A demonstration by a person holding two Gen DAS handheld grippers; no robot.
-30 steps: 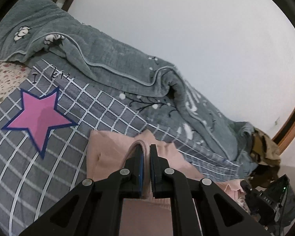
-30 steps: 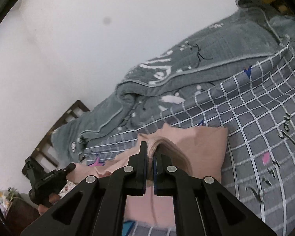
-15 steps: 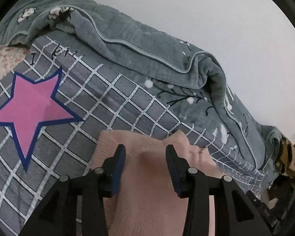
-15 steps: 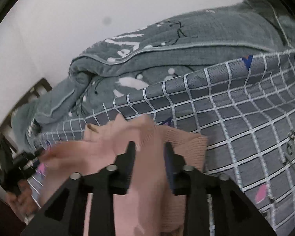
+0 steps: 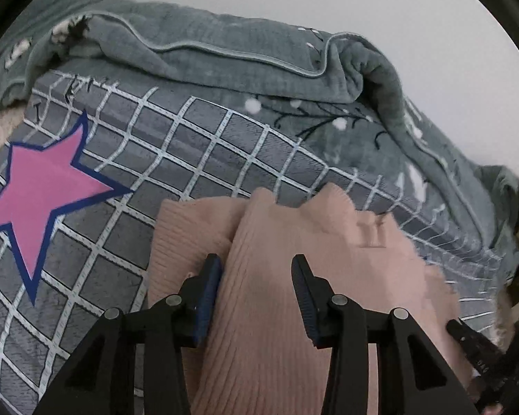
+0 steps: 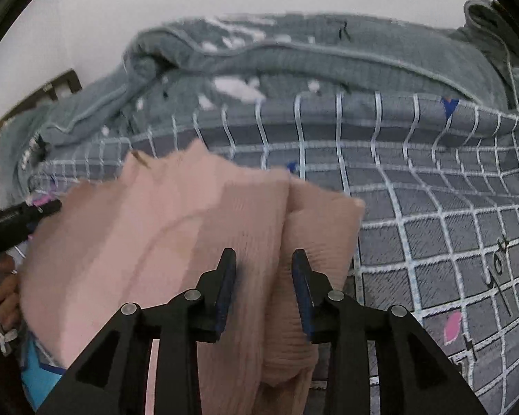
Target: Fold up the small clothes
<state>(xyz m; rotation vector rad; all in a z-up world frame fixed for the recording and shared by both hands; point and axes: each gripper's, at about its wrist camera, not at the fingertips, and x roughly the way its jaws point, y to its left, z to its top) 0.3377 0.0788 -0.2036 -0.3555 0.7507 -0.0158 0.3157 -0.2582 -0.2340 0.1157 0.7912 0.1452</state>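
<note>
On the bed's grey checked blanket point(image 5: 197, 159) lies the pink knit garment point(image 5: 276, 276), folded over itself. Both tools hover just above it — left tool point(image 5: 256, 269) and right tool point(image 6: 263, 263) each with fingers apart, gripping nothing — near a rumpled grey-green quilt point(image 5: 225, 69).

Ribbed pink knit garment point(image 5: 280, 311) of soft matt cloth, fleecy grey checked blanket point(image 5: 197, 159) with a smooth pink star point(image 5: 48, 186), quilted grey-green duvet point(image 5: 245, 76), matt black plastic gripper fingers point(image 6: 225, 276).
</note>
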